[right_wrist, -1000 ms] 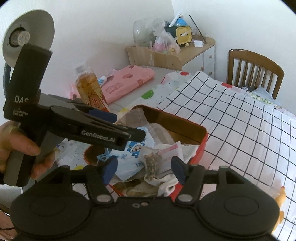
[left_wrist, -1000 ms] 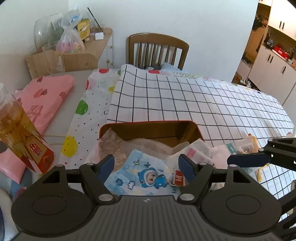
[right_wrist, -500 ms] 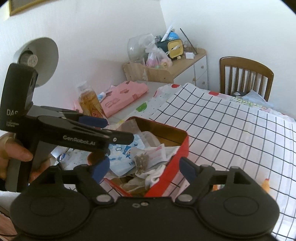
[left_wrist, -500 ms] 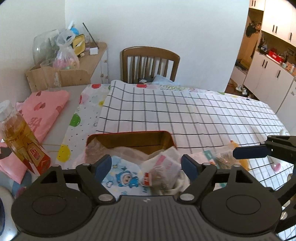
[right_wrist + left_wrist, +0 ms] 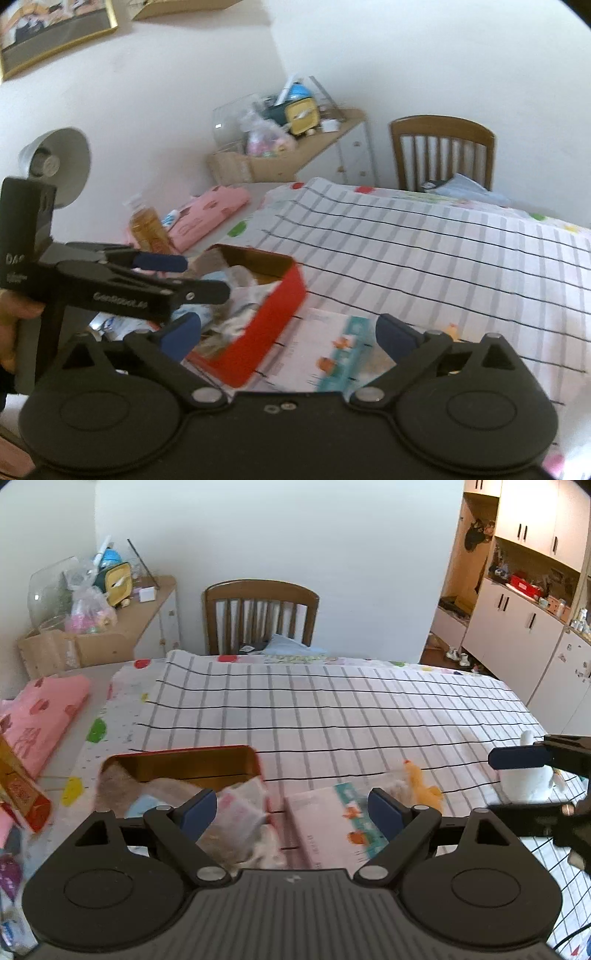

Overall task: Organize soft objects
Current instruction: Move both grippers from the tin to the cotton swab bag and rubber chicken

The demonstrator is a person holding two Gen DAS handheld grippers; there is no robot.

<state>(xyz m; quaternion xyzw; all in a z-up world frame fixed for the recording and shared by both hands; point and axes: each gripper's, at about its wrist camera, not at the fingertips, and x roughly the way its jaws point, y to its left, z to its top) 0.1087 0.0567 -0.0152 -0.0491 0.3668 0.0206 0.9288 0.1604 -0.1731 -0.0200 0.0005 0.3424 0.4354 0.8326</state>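
A: Right now, both grippers empty. Left gripper (image 5: 291, 806) has its fingers wide, poised above the right rim of the red tin (image 5: 184, 753), nothing between them. Right gripper (image 5: 290, 332) likewise wide, over the tin's near corner.

B: Why hover there?

A: Judging by the load, the tin is the collecting box: soft packets (image 5: 240, 812) are heaped in it, some spilling over the edge. More remain outside. Pink tissue pack (image 5: 328, 823) lies at the tin's 3 o'clock, just beside it; yellow plush toy (image 5: 421, 786) further along at 3 o'clock; white plush toy (image 5: 528, 779) beyond that, under the right gripper's fingers in the left view.

B: Surface?

A: Bench under a black-and-white checked cloth (image 5: 332, 712), dotted cloth beneath. Pink folded cloth (image 5: 40, 712) at 9 o'clock, wooden chair (image 5: 260, 613) at 12, white cabinets (image 5: 524, 627) at 2.
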